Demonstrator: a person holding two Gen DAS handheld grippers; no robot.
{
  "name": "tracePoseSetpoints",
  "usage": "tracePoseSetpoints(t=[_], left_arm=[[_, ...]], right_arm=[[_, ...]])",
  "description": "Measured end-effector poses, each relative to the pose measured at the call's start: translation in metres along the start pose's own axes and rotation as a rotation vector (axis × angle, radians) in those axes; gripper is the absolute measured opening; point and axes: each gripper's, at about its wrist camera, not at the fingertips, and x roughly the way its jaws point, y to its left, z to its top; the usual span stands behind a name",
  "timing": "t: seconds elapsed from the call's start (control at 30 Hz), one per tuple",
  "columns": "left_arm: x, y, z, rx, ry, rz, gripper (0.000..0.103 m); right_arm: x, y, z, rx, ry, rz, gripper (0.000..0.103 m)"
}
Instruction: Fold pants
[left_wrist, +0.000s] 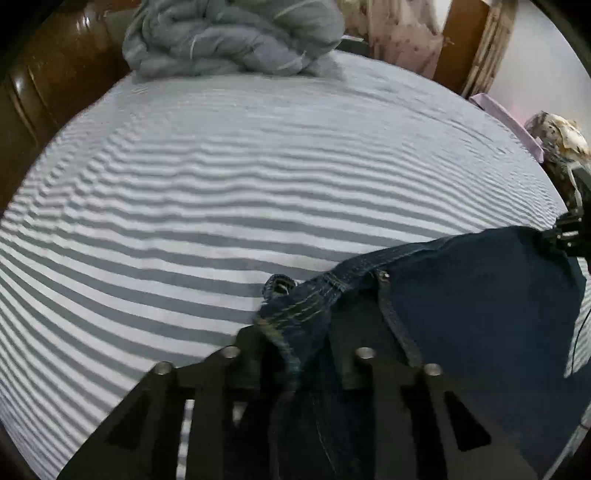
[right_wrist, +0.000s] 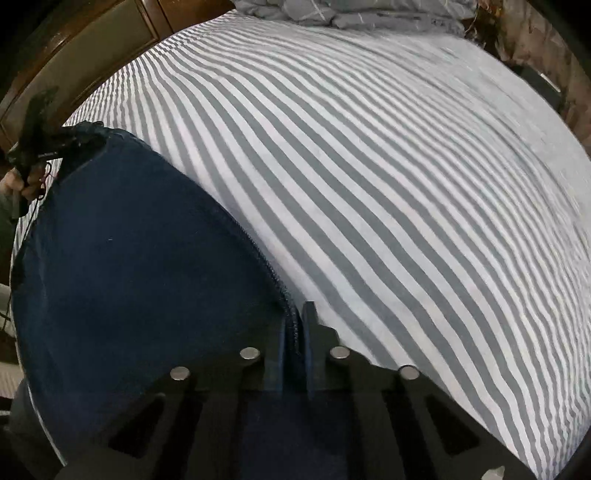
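Observation:
Dark blue denim pants (left_wrist: 480, 314) hang spread between my two grippers above a striped bed. My left gripper (left_wrist: 295, 350) is shut on the waistband corner, where a belt loop (left_wrist: 279, 286) and a rivet show. My right gripper (right_wrist: 295, 339) is shut on the opposite edge of the pants (right_wrist: 140, 258), the seam pinched between its fingers. The right gripper also shows at the right edge of the left wrist view (left_wrist: 565, 232), and the left gripper at the upper left of the right wrist view (right_wrist: 40, 140). The rest of the pants hangs below, hidden.
The bed has a grey-and-white striped sheet (left_wrist: 221, 184). A crumpled grey blanket (left_wrist: 229, 37) lies at its far end. A brown wooden headboard (left_wrist: 48, 85) stands at the left. A floral curtain and wooden door frame (left_wrist: 461, 40) are behind the bed.

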Motion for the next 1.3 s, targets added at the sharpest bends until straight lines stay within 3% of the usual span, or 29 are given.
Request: tracePoseSetpoints(t=[0.33,0.57,0.77,1.0,1.13,1.3], left_arm=[[-0.127,0.001,-0.018,0.005,-0.124,-0.124,0.022],[-0.192,-0.005,-0.085,0.064,-0.098,-0.135,0.022],[-0.202,-0.003,-0.155,0.084,-0.015,-0.111,0.022],[-0.177,-0.017,-0.223,0.187,0.119,-0.036,0.023],[-0.154,-0.019,-0.256,0.250,0.213,0.047,0.022],[-0.159,-0.005,-0.261,0.154,0.167,0.020,0.022]], right_arm=[[-0.128,0.056,-0.038,-0.022,-0.107,-0.052,0.005],[-0.192,0.135,-0.110,-0.056,-0.168,-0.057,0.005],[-0.183,0.198,-0.186,-0.044,-0.131,0.014,0.005],[-0.101,0.249,-0.255,-0.033,0.056,0.079,0.006],[-0.069,0.260,-0.274,-0.028,0.119,0.080,0.007],[-0.072,0.262,-0.275,0.000,0.124,0.110,0.007]])
